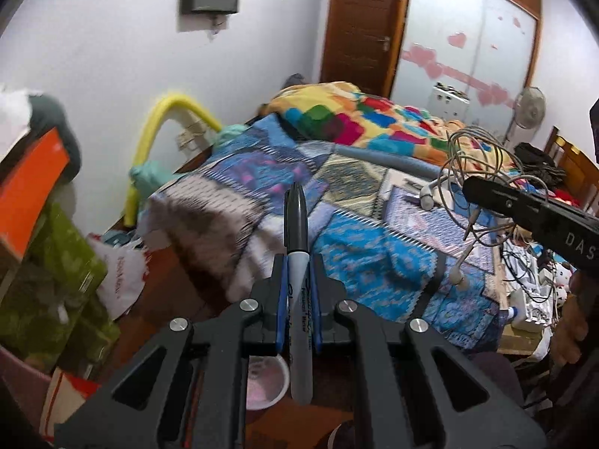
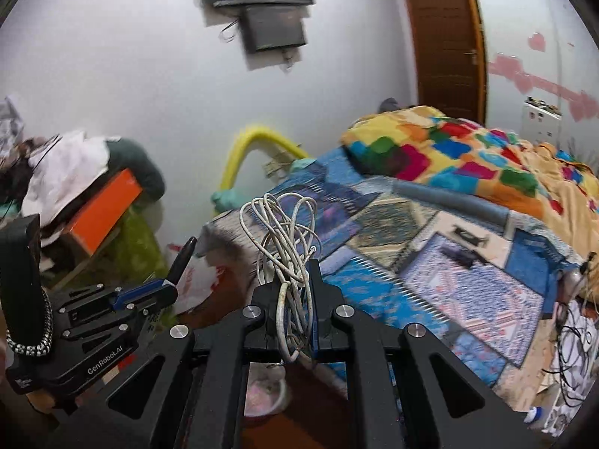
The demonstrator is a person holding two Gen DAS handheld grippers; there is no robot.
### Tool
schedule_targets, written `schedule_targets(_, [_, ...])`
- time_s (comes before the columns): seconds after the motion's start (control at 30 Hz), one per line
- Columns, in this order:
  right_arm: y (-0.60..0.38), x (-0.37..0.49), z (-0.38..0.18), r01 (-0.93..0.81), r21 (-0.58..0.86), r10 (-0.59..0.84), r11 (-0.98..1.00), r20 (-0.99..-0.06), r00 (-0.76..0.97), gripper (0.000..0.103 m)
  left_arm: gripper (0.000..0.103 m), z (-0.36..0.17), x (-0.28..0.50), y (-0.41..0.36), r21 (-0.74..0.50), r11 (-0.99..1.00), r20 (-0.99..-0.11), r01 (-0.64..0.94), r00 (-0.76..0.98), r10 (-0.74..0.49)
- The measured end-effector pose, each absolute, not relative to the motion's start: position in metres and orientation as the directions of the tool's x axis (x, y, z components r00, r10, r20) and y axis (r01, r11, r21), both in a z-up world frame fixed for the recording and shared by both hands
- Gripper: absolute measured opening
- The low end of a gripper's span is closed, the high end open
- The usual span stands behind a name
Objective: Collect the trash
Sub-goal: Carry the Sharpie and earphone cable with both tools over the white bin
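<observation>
My left gripper is shut on a black permanent marker that points forward and up over the bed's near corner. The left gripper and marker also show in the right wrist view, low on the left. My right gripper is shut on a tangled bundle of white earphone cable. In the left wrist view the right gripper reaches in from the right with the cable bundle and earbuds hanging from it. A pink bin sits on the floor below both grippers.
A bed with a patchwork quilt and a bright blanket fills the middle. Green boxes, an orange box and a white plastic bag stand at left. A cluttered table with cables is at right.
</observation>
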State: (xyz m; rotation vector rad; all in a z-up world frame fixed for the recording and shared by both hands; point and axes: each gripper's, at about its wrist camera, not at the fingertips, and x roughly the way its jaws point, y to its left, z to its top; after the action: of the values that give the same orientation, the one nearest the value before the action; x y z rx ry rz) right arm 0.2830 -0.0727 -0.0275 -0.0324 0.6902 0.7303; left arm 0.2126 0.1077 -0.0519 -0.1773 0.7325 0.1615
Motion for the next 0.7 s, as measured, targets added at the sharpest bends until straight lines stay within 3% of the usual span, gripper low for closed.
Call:
schedule_targets(0.3, [-0.006, 0.254, -0.068, -0.700, 0.199, 0.619, 0.686, -0.666, 0.417, 0.008, 0.010, -0.100, 0.163, 0.159, -0.092, 0.946, -0.738, -0.310, 0.659, 0.144])
schedule_targets(0.7, [0.064, 0.245, -0.165, -0.744, 0.223, 0.529, 0.630, -0.824, 0.201, 0.008, 0.010, -0.199, 0.162, 0.195, -0.145, 0.910, -0.859, -0.389, 0.505, 0.079])
